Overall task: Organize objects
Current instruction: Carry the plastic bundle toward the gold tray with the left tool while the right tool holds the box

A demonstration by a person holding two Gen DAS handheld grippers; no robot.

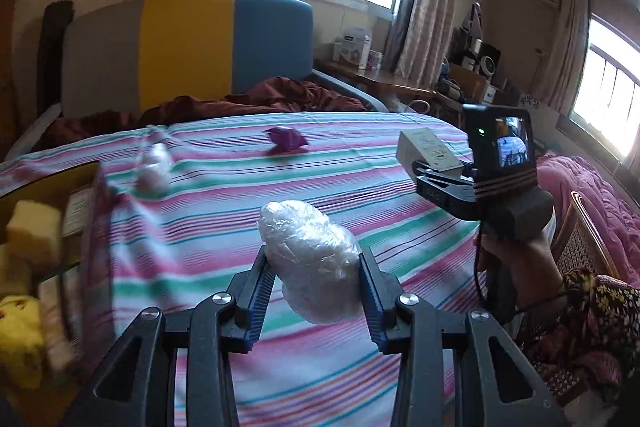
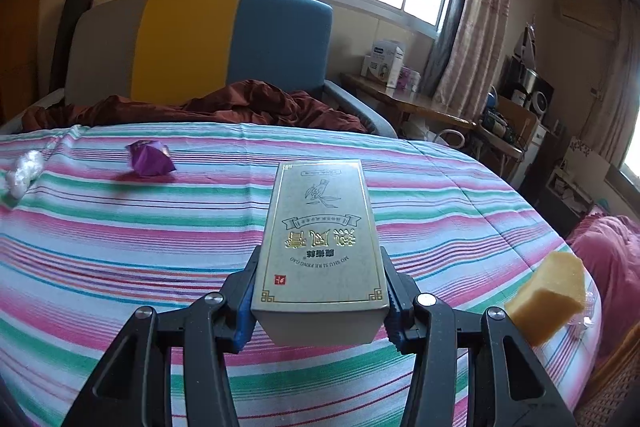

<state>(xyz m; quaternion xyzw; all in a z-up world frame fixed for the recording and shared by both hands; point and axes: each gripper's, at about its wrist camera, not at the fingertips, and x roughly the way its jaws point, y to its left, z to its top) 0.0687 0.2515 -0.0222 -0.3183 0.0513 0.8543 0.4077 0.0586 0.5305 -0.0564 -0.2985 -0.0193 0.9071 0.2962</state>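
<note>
My left gripper is shut on a white bundle wrapped in clear plastic and holds it above the striped bedspread. My right gripper is shut on a pale cream box with gold lettering, also above the bed; it shows at the right of the left wrist view. A purple wrapped piece and a small white plastic bundle lie on the far left of the bed. A yellow sponge block lies near the bed's right edge.
A cardboard box with yellow sponges and other items stands at the left. A crumpled dark red blanket lies by the grey-yellow-blue headboard. A wooden desk with boxes stands by the window. A pink blanket lies at right.
</note>
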